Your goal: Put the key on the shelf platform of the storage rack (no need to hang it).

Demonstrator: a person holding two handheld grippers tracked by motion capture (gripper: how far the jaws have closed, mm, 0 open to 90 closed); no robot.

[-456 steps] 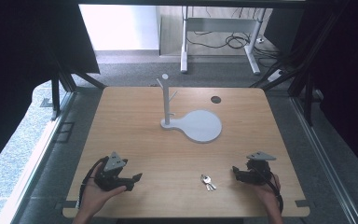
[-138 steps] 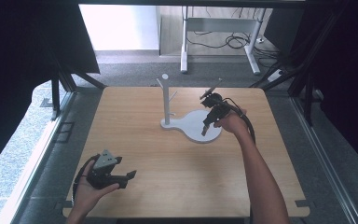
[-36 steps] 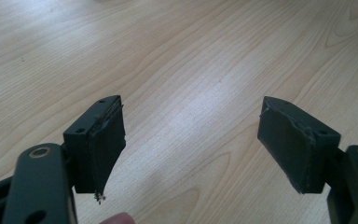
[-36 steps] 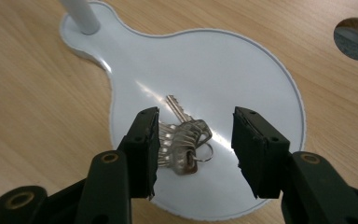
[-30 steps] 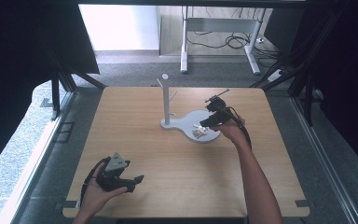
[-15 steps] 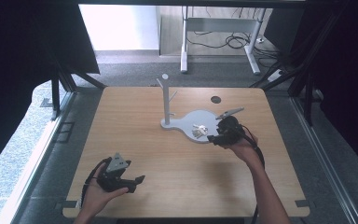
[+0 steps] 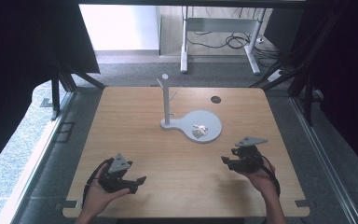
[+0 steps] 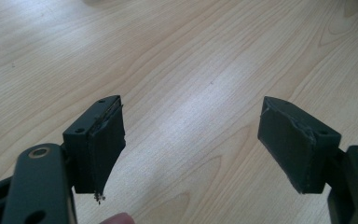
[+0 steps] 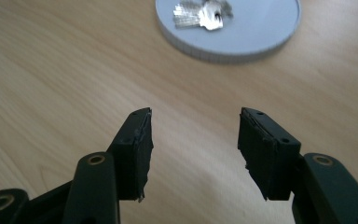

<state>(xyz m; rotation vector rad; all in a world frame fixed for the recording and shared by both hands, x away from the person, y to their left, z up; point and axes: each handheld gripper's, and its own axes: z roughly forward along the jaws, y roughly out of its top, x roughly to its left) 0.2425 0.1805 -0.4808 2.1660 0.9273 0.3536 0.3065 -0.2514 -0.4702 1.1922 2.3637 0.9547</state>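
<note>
Keys (image 7: 199, 131) lie on the round grey tray (image 7: 212, 121) of a stand with an upright post (image 7: 166, 98), mid-table. High view: left gripper (image 7: 135, 183) near-left, right gripper (image 7: 227, 161) near-right, both well apart from the tray. Left gripper view: jaws wide open, empty, above bare wooden table (image 8: 191, 70). Right gripper view: jaws open, empty; keys (image 9: 200, 14) on the tray (image 9: 261, 32) beyond.

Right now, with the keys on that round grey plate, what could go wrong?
The keys lie loose on the flat tray of the stand, which seems to have almost no lip, so a bump might slide them onto the table. The tall post rises close beside them, so a reaching gripper might knock it. Both grippers, left and right, are open and well back.
</note>
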